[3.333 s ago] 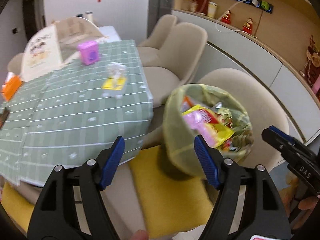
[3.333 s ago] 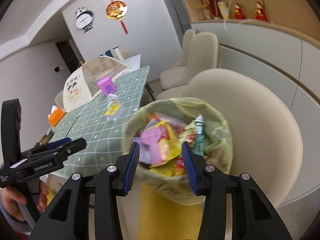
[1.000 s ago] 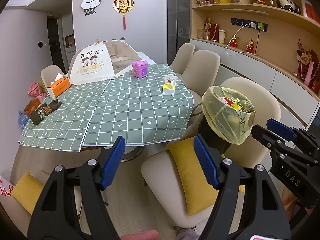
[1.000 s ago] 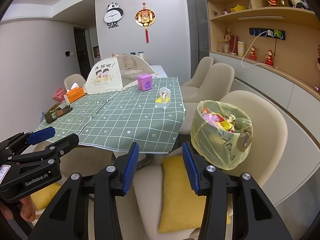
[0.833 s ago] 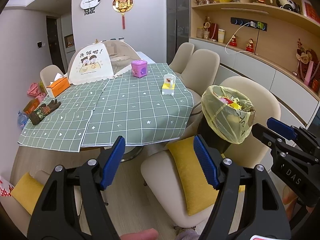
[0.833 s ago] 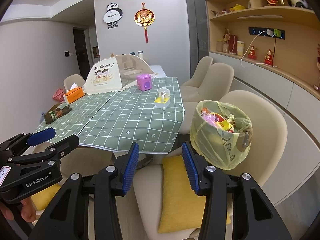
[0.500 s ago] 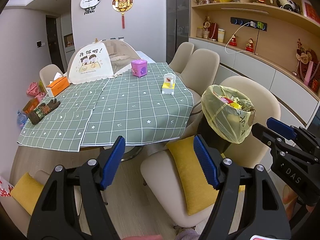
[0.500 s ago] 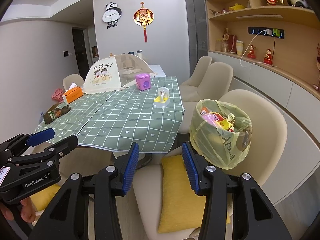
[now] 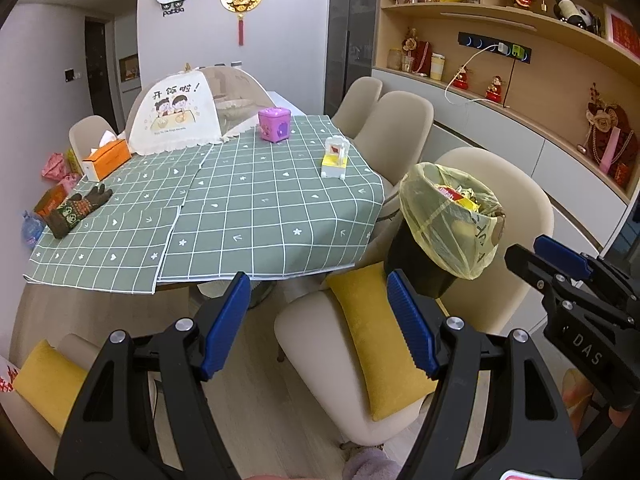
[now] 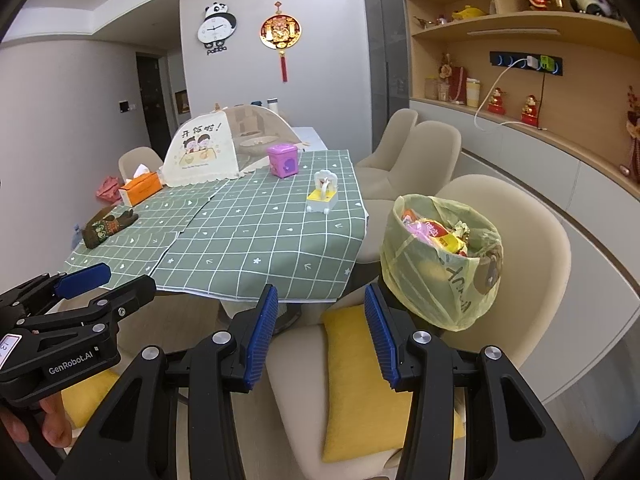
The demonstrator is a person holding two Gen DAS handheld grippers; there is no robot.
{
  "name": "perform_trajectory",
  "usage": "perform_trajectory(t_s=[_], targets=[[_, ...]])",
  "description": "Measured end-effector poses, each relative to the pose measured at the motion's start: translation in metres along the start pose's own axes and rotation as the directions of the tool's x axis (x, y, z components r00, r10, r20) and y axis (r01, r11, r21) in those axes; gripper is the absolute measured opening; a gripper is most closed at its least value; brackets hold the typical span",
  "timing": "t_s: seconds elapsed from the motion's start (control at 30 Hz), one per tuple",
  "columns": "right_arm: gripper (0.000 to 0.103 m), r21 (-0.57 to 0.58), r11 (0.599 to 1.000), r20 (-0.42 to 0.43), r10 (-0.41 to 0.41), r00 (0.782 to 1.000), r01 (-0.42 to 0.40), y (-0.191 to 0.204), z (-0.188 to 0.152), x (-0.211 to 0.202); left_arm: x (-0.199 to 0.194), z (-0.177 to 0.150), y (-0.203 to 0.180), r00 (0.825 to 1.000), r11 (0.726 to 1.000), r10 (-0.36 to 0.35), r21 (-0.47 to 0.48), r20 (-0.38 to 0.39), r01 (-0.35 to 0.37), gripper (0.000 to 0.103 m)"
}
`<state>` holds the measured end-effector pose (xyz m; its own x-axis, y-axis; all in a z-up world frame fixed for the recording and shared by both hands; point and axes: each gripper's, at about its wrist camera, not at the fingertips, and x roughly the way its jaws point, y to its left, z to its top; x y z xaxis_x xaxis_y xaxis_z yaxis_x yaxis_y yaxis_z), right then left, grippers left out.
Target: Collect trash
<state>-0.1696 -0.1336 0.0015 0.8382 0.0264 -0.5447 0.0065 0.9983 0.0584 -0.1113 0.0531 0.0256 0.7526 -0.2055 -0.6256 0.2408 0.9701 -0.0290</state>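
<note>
1. Two grippers hang over a dining room: the left gripper [image 9: 318, 330] and the right gripper [image 10: 320, 334], each with blue pads parted and nothing between them.
2. One trash bin [image 10: 440, 264], lined with a yellow bag and heaped with wrappers, stands on a beige chair [image 10: 532, 248] against its backrest, just behind one yellow cushion [image 10: 360, 380].
3. One table [image 9: 248, 216] under a green checked cloth stands left of the bin, carrying one purple box [image 9: 274, 125], one small white-and-yellow holder [image 9: 335, 157], one mesh food cover [image 9: 180, 114], one orange tissue box [image 9: 106, 159] and one knitted glove [image 9: 76, 210].
4. Two more beige chairs line the table's far right side.
</note>
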Motion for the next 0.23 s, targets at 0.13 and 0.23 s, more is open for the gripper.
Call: perform_trajectory(t_s=[0.13, 0.23], targets=[[0.043, 0.0, 1.0, 0.002, -0.026, 1.0, 0.026, 0.007, 0.004, 0.002, 0.004, -0.002, 0.012, 1.0, 1.0, -0.006, 0.02, -0.012, 0.006, 0.067], [0.043, 0.0, 0.999, -0.008, -0.032, 0.999, 0.032, 0.01, 0.008, 0.007, 0.014, 0.0, 0.022, 0.999, 1.0, -0.002, 0.026, -0.035, 0.003, 0.067]])
